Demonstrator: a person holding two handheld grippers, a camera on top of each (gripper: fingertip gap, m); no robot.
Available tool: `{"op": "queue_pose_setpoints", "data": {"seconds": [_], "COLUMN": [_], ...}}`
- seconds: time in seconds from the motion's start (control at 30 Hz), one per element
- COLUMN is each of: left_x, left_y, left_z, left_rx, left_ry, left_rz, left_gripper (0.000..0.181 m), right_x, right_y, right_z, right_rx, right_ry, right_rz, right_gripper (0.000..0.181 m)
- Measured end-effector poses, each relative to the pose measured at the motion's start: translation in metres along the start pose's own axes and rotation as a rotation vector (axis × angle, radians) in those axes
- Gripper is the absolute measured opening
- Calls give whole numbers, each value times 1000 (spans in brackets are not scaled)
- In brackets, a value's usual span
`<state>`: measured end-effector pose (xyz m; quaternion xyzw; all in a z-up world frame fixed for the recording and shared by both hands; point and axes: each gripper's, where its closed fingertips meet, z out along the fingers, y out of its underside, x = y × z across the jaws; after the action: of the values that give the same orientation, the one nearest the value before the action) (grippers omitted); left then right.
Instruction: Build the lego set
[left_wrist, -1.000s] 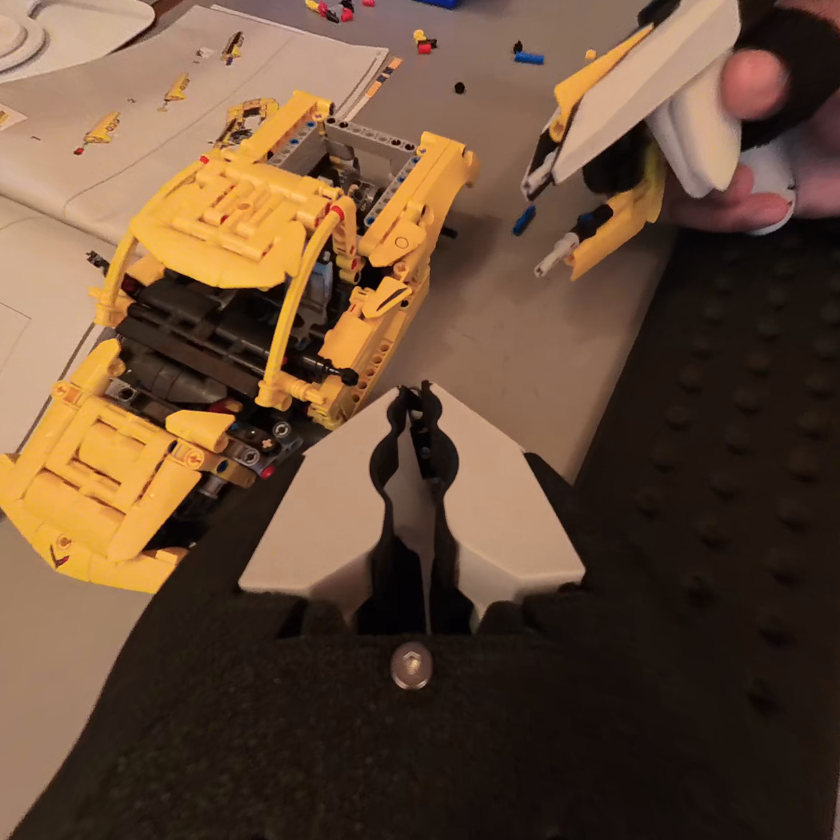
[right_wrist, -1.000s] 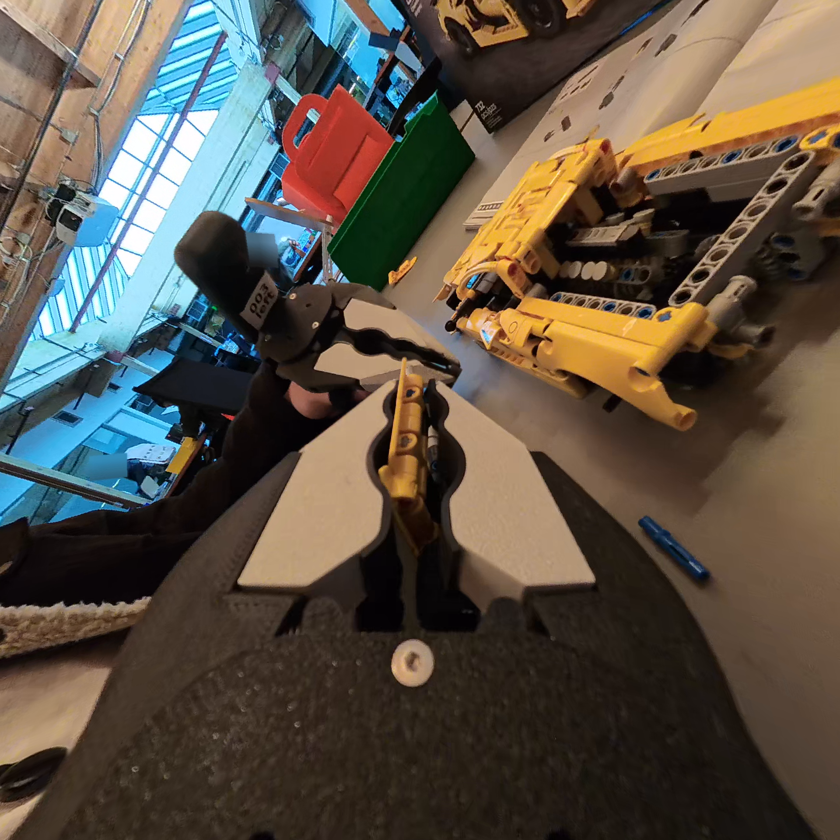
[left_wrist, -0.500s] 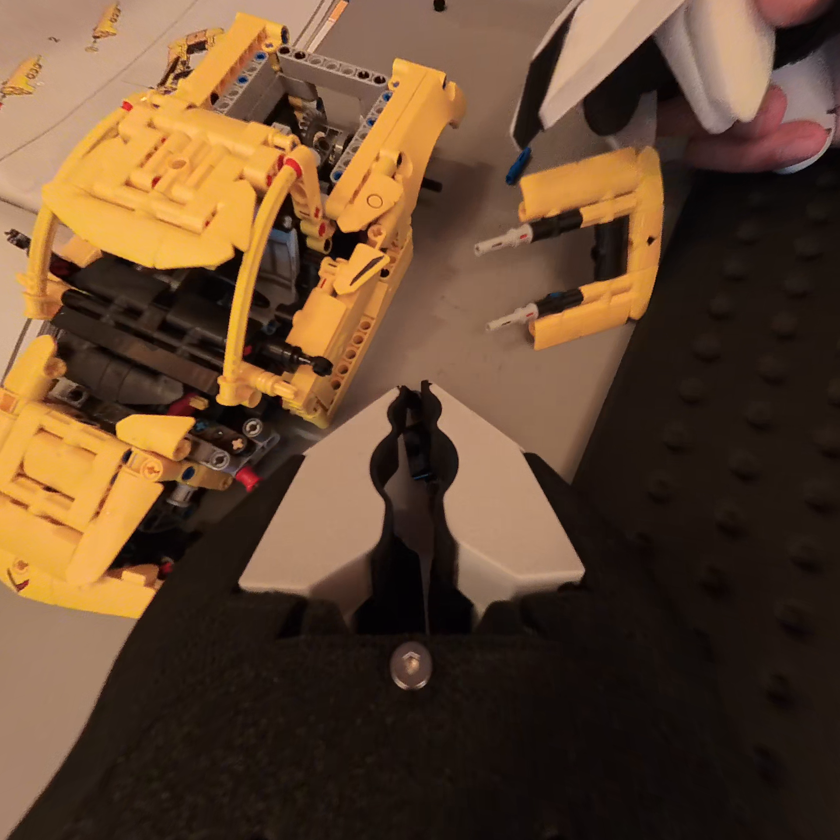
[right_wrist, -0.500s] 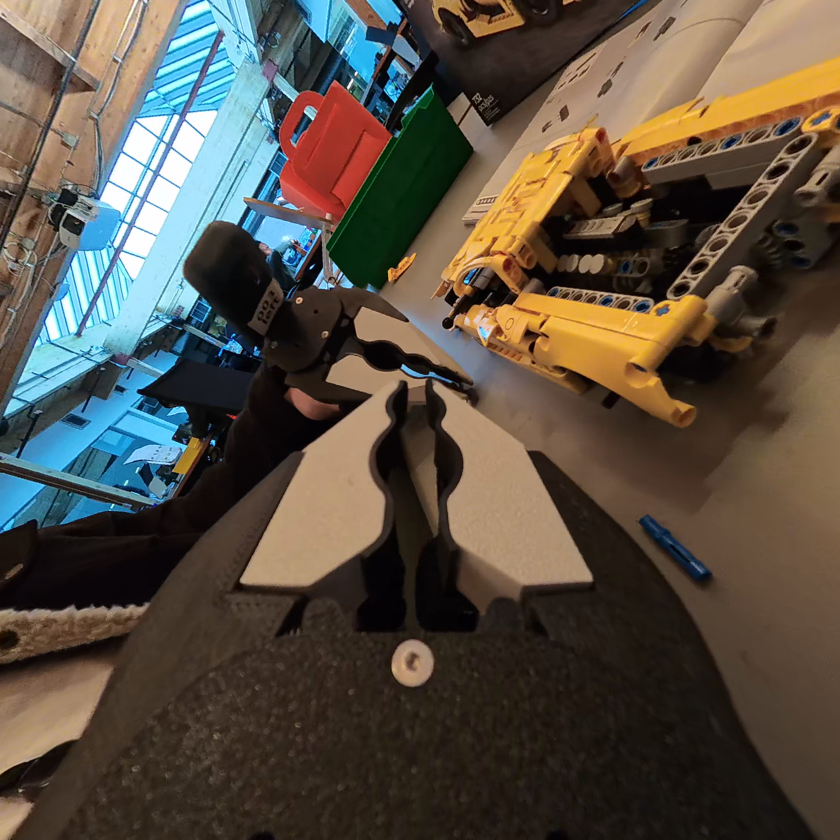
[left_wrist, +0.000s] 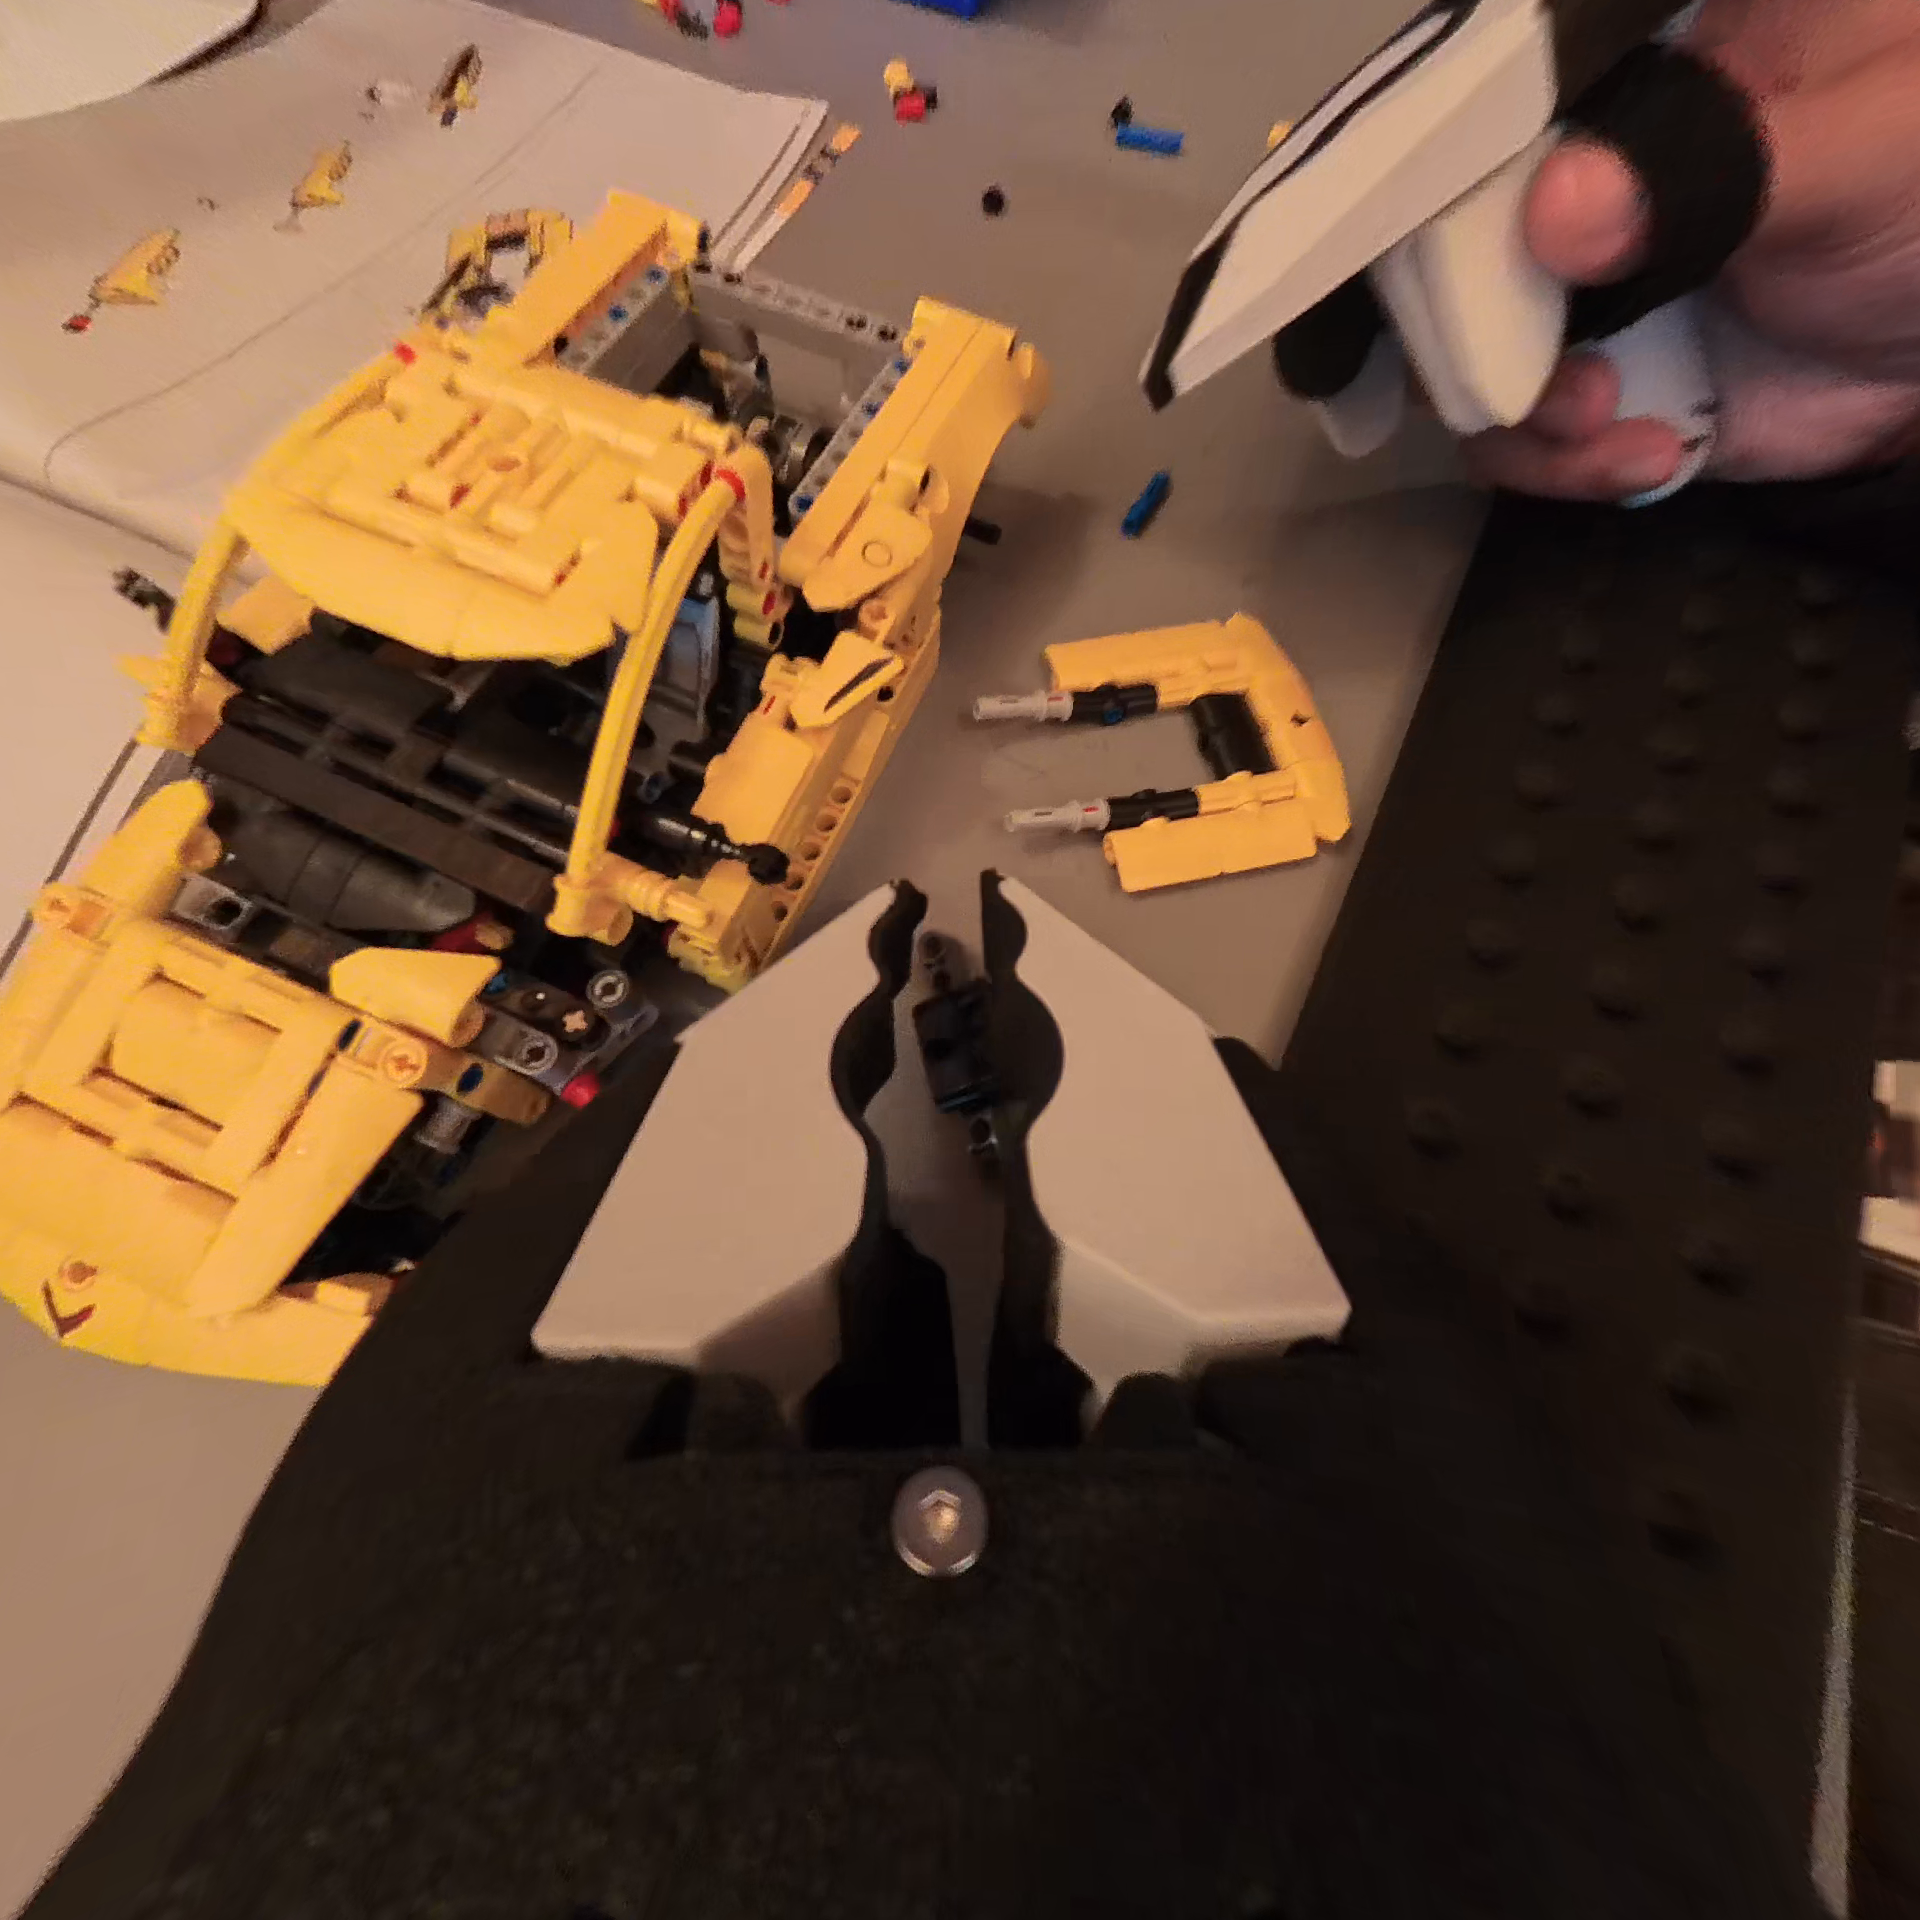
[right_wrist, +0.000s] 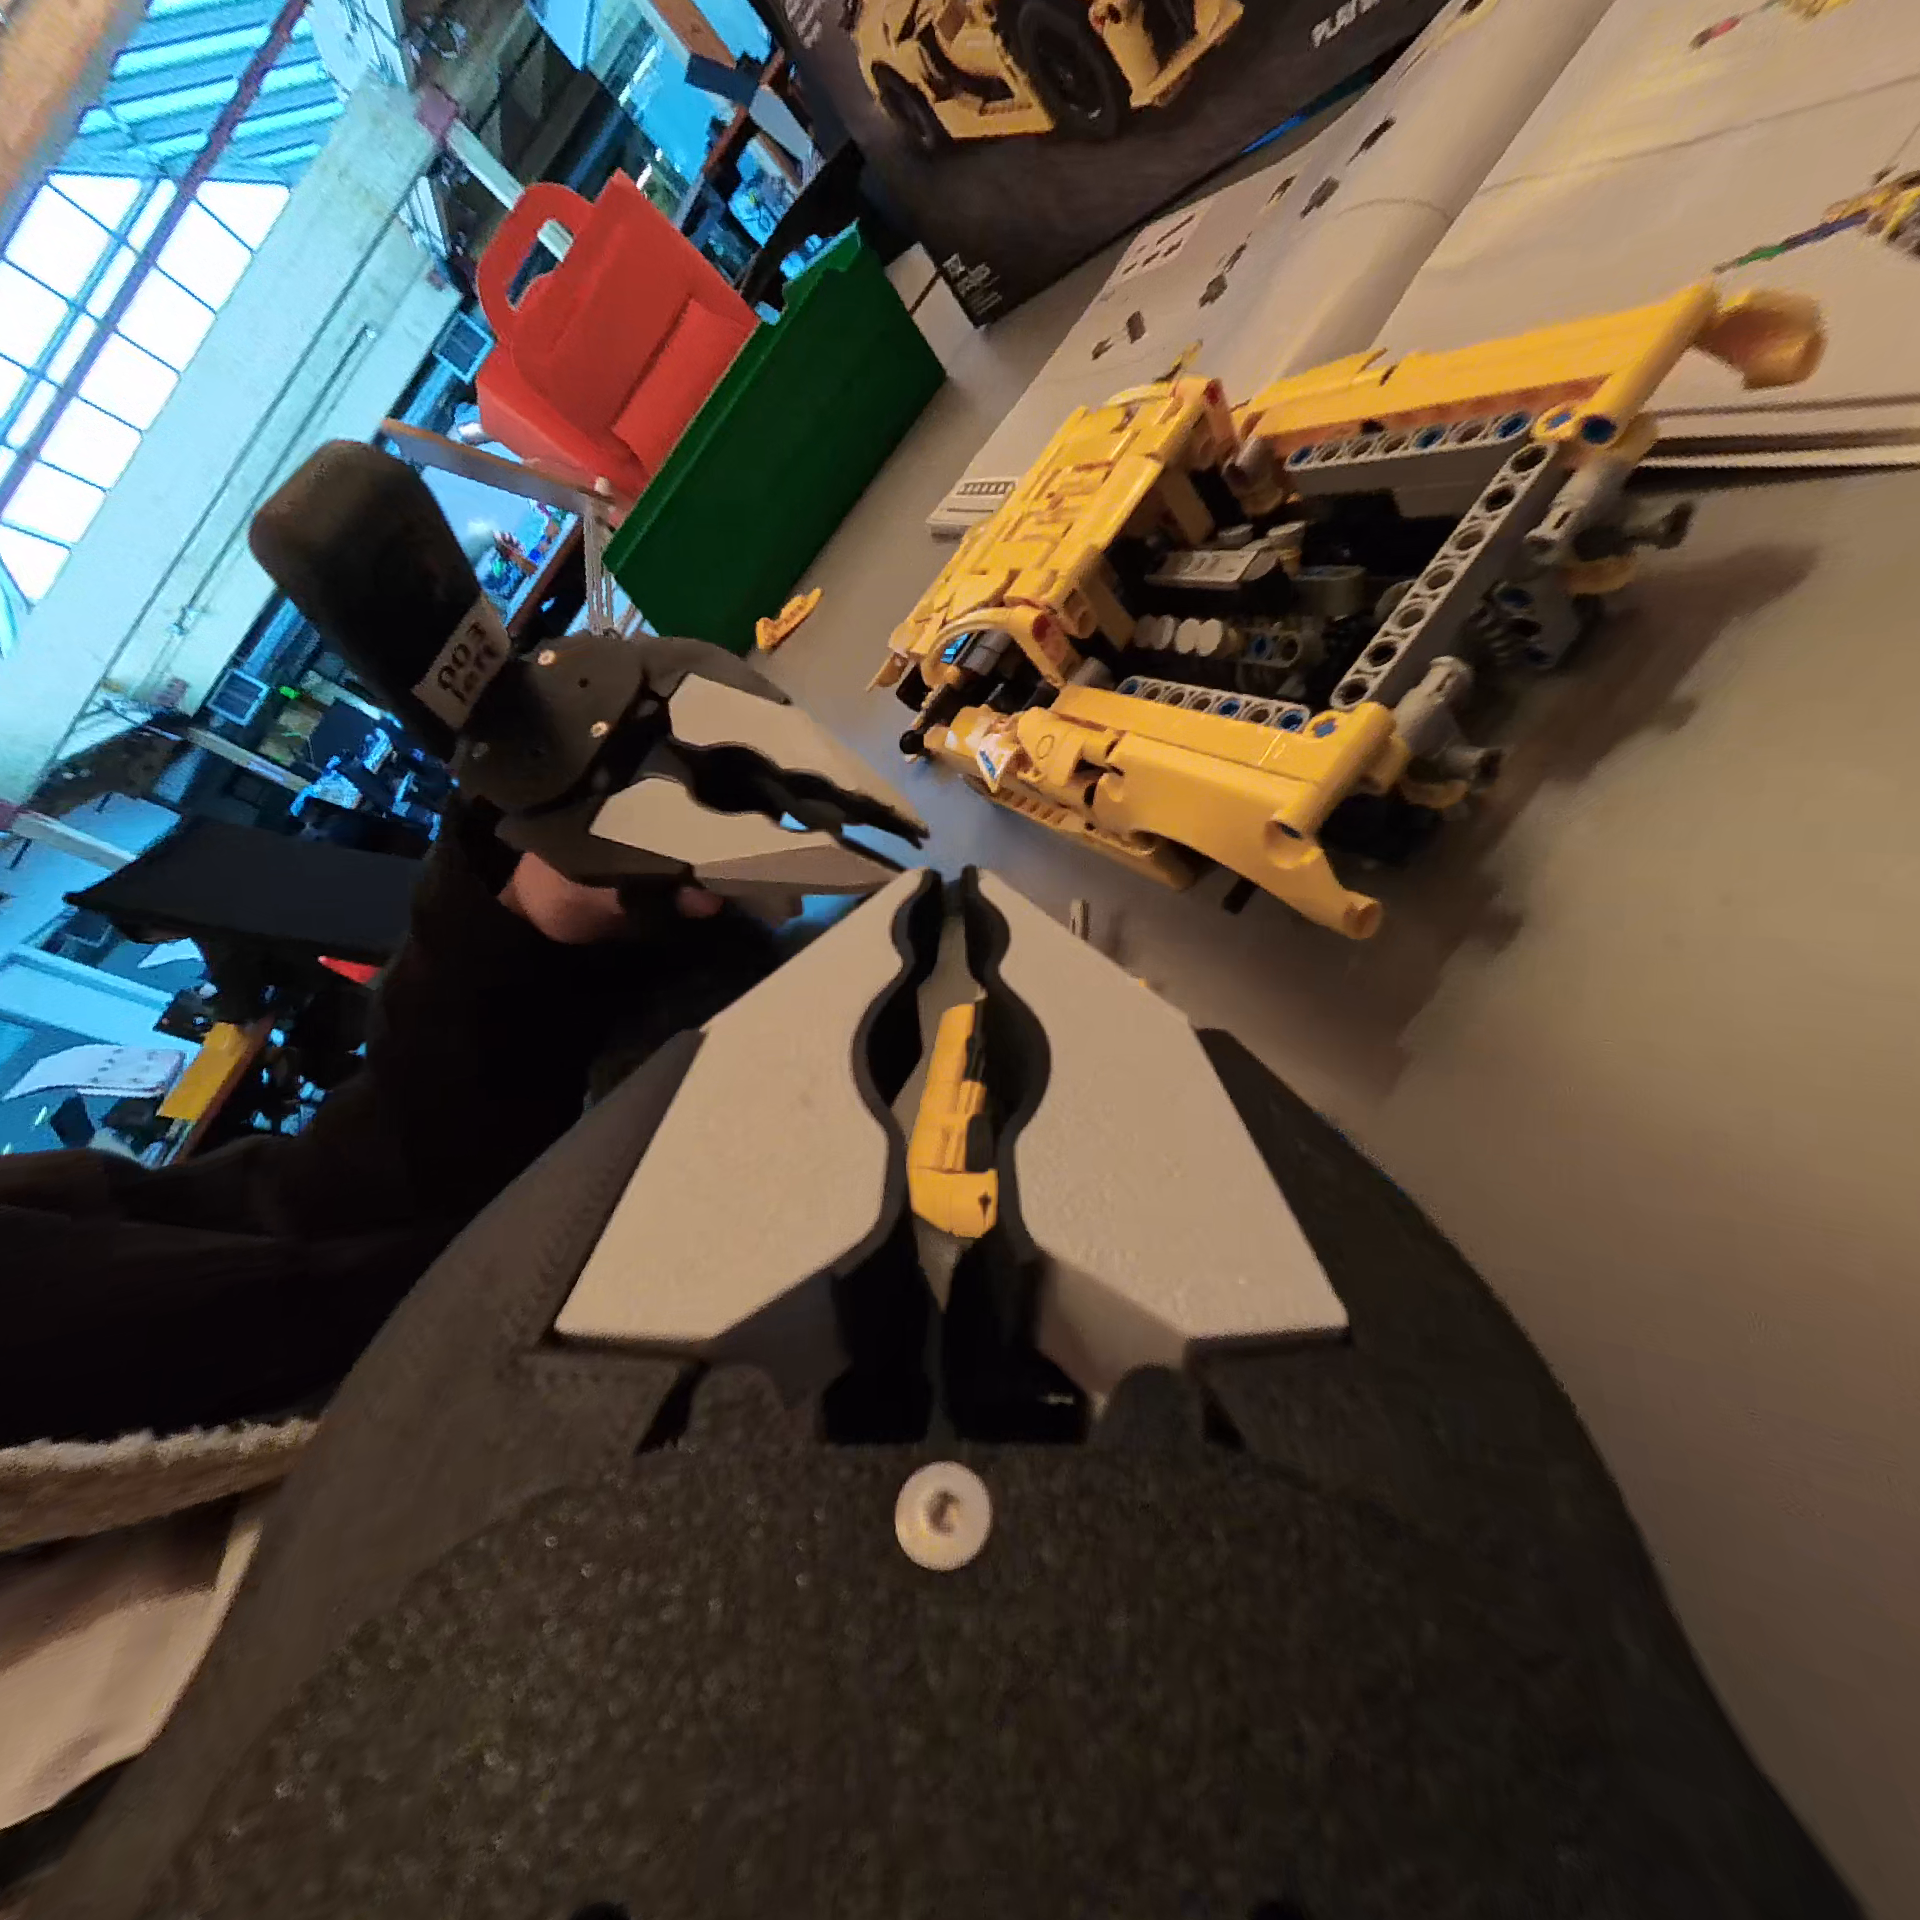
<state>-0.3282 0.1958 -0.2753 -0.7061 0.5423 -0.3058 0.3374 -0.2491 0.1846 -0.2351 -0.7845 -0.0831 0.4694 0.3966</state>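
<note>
The yellow Lego car (left_wrist: 468, 727) lies on the grey table, its rear frame open; it also shows in the right wrist view (right_wrist: 1247, 665). A yellow U-shaped sub-assembly (left_wrist: 1226, 748) with two white-tipped axles lies on the table right of the car. My left gripper (left_wrist: 945, 894) hovers just in front of the car with its jaws slightly apart. A small black connector piece (left_wrist: 951, 1029) sits in the gap against the right finger. My right gripper (right_wrist: 948, 878) is empty with a narrow gap, and the sub-assembly (right_wrist: 951, 1132) shows through that gap. It hangs above the table in the left wrist view (left_wrist: 1158, 384).
An open instruction booklet (left_wrist: 312, 260) lies behind the car. Loose small pieces (left_wrist: 1143, 135) and a blue pin (left_wrist: 1143, 499) lie on the table. A black studded mat (left_wrist: 1662, 1039) runs along the right. The set's box (right_wrist: 1039, 104), a red bag (right_wrist: 623, 312) and a green bag (right_wrist: 790, 447) stand at the back. My right fingertips sit around 10 cm from my left ones.
My right gripper let go of the yellow sub-assembly, which now lies on the table, and lifted away. My left jaws, shut on the black piece before, have parted slightly.
</note>
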Motion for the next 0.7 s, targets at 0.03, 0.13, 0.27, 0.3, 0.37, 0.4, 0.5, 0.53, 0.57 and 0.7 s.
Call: {"op": "queue_pose_setpoints", "data": {"seconds": [0.03, 0.13, 0.27, 0.3, 0.37, 0.4, 0.5, 0.53, 0.57, 0.7], "left_x": [2, 0, -1, 2, 8, 10, 8, 4, 2, 7], "left_y": [-3, 0, 11, 15, 20, 22, 29, 31, 32, 25], "left_z": [-3, -20, -39, -37, -28, -23, -8, -5, -4, -3], "left_rx": [15, -1, -35, -51, -85, -106, -177, -199, -208, -200], "left_ry": [12, 27, 7, -6, -35, -36, -27, -43, -54, -29], "left_rz": [-4, -40, -145, -139, -117, -119, -196, -209, -210, -201], "left_gripper": [14, 17, 25, 26, 26, 28, 34, 29, 26, 25], "right_x": [-1, -3, -5, -5, -6, -7, -8, -8, -8, -12], "right_y": [-2, -3, 0, 1, 1, 1, 0, 0, 0, -1], "right_z": [-1, -1, 1, 2, 3, 2, 1, 1, 1, 0], "right_rx": [15, 22, 6, -1, -7, -4, 5, 6, 7, 12], "right_ry": [-14, -55, -65, -71, -84, -90, -108, -113, -118, -137], "right_rz": [10, 53, 47, 52, 65, 69, 84, 88, 91, 87], "right_gripper": [3, 5, 6, 6, 7, 8, 8, 8, 8, 8]}}
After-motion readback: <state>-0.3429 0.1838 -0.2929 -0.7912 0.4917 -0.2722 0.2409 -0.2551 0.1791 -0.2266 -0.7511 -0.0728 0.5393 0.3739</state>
